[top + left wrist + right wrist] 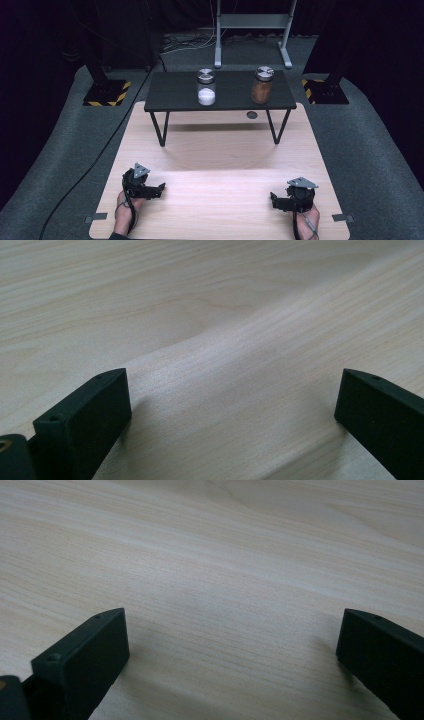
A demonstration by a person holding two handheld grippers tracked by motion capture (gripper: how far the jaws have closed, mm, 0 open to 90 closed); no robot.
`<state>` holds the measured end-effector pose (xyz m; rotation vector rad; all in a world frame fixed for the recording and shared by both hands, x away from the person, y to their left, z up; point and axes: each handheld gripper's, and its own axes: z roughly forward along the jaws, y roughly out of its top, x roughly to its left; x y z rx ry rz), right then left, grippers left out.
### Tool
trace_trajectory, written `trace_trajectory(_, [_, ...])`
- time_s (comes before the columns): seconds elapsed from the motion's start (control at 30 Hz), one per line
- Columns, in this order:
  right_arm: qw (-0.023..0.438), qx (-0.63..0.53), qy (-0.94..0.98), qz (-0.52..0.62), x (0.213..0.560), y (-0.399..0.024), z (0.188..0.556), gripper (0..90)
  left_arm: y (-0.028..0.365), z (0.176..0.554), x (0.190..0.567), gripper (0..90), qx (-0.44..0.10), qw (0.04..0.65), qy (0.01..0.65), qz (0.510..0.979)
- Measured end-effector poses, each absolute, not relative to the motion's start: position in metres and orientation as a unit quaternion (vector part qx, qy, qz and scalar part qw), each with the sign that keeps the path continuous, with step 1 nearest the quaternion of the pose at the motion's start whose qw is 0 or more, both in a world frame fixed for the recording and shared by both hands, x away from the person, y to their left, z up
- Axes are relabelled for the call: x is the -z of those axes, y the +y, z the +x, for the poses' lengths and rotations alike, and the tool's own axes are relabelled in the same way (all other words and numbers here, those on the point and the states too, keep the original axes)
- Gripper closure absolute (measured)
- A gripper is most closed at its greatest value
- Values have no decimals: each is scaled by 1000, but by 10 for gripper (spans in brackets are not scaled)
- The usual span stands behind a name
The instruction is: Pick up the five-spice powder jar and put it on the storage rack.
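Two handheld claws rested low on a pale wooden desk (220,200), near its front edge and well apart. The left claw (161,189) and right claw (273,199) each stood wide, gripping nothing. Farther back, a small black shelf (175,92) carried a jar of white powder (206,87) and a jar of brown powder (262,84).

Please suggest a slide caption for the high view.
Two open grippers, left and right, rest on a wooden table before two jars on a black shelf.
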<state>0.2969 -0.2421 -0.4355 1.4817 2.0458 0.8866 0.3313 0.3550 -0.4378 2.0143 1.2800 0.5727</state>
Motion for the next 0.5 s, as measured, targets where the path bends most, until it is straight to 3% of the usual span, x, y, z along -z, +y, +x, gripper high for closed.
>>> trace_trajectory(0.5, [231, -321, 744, 538, 435, -241, 297, 0, 355, 331, 438, 13, -221, 336, 489, 774])
